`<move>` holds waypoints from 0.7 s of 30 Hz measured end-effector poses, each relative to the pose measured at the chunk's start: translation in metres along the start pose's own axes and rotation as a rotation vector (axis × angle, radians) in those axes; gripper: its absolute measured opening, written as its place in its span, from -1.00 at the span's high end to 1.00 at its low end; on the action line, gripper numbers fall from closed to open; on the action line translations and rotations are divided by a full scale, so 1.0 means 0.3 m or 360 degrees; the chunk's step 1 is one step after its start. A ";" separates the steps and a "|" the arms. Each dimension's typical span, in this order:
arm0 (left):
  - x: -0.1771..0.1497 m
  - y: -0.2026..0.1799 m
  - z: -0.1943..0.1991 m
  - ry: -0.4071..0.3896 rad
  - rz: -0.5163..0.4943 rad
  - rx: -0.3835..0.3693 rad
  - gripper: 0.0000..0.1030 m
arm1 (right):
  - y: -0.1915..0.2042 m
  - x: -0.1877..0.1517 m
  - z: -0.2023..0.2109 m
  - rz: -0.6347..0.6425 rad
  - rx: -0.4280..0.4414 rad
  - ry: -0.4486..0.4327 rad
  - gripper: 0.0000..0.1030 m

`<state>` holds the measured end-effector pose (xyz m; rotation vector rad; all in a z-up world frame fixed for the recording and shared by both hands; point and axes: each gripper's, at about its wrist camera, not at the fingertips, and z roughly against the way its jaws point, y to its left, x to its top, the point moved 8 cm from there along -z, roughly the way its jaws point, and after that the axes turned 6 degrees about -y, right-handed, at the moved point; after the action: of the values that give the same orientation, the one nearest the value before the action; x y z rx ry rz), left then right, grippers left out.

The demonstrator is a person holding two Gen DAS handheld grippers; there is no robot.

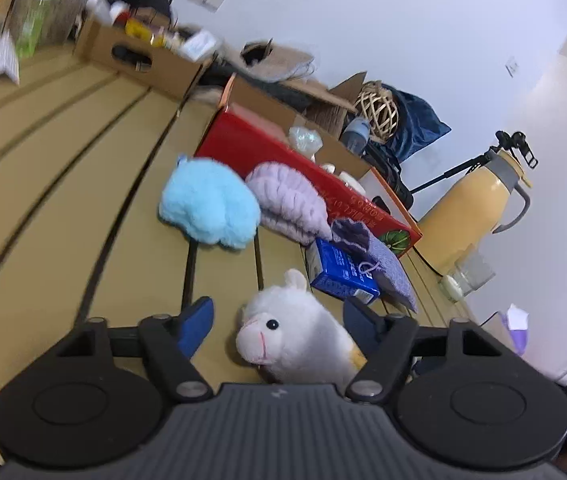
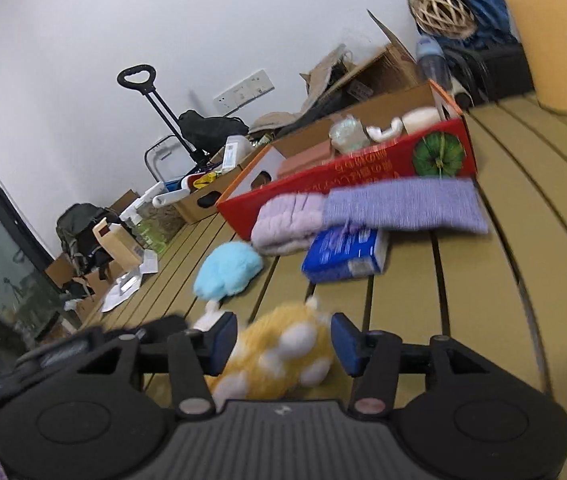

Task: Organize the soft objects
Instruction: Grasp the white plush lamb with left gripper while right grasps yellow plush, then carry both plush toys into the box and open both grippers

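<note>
Plush alpaca (image 1: 295,328) lies on the slatted table (image 1: 63,184) between the fingers of both hand-held grippers: the left hand-held gripper (image 1: 277,318) frames its white head with jaws apart, a clear gap at one finger, the other side's contact unclear; the right hand-held gripper (image 2: 281,340) frames its yellow, white-spotted body (image 2: 279,356), jaws apart, touch unclear. Beyond lie four more soft things: one blue fluffy piece (image 1: 211,204), one lilac knit (image 1: 289,200), one purple cloth (image 1: 379,264) and one blue pack (image 1: 341,272) under that cloth. Behind them stands one open red box (image 1: 283,160) holding a clear crumpled wrap (image 1: 303,140) and white pieces (image 2: 403,122). Only the left view shows the whole yellow flask (image 1: 479,204); only the right shows a trolley handle (image 2: 137,78).
</note>
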<state>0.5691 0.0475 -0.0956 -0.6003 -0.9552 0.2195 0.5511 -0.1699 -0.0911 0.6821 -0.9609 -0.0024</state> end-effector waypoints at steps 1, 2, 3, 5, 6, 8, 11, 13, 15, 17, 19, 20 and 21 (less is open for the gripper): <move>-0.011 -0.007 -0.008 0.0056 0.0019 -0.0042 0.02 | 0.001 -0.017 0.005 -0.0031 0.0004 0.0010 -0.02; -0.022 -0.018 -0.011 0.0088 0.0014 -0.0068 0.08 | 0.004 -0.031 0.003 -0.0050 0.0014 0.0021 -0.02; -0.034 -0.030 -0.007 0.0118 -0.0005 -0.0075 0.10 | 0.006 -0.040 -0.006 -0.0060 0.0028 0.0029 -0.01; -0.051 -0.061 0.010 0.0133 -0.0058 -0.0097 0.06 | -0.001 -0.041 -0.025 -0.0064 0.0010 0.0015 -0.01; -0.052 -0.071 0.016 0.0128 -0.0077 -0.0113 0.03 | -0.004 -0.036 -0.031 -0.0062 0.0007 -0.0009 -0.01; -0.045 -0.064 0.007 0.0106 -0.0050 -0.0121 -0.15 | -0.011 -0.025 -0.040 -0.0048 0.0007 -0.0043 0.02; -0.058 -0.044 -0.036 0.0186 0.0036 -0.0132 -0.03 | -0.023 -0.032 -0.062 -0.0073 0.0012 -0.0016 0.06; -0.045 -0.056 -0.027 0.0146 0.0025 -0.0126 0.05 | -0.023 -0.035 -0.069 -0.0086 0.0025 -0.0009 0.11; 0.003 -0.077 -0.009 0.0079 0.0049 -0.0144 0.08 | -0.002 -0.019 -0.060 -0.0027 0.0017 -0.0028 0.13; 0.107 -0.117 0.002 -0.0017 0.0038 -0.0198 0.08 | 0.037 0.037 -0.047 0.0008 0.0049 -0.0083 0.14; 0.242 -0.161 -0.013 -0.0103 -0.0016 -0.0227 0.09 | 0.094 0.149 -0.045 0.0091 0.0101 -0.0174 0.14; 0.312 -0.176 -0.035 -0.0134 -0.0035 -0.0228 0.09 | 0.129 0.223 -0.059 0.0160 0.0121 -0.0214 0.14; 0.374 -0.190 -0.064 -0.0152 -0.0057 -0.0220 0.09 | 0.155 0.295 -0.084 0.0206 0.0133 -0.0242 0.14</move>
<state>0.6440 0.0418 0.0071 -0.7042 -1.0785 0.1521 0.6090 -0.1456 -0.0091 0.7028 -1.1553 0.1014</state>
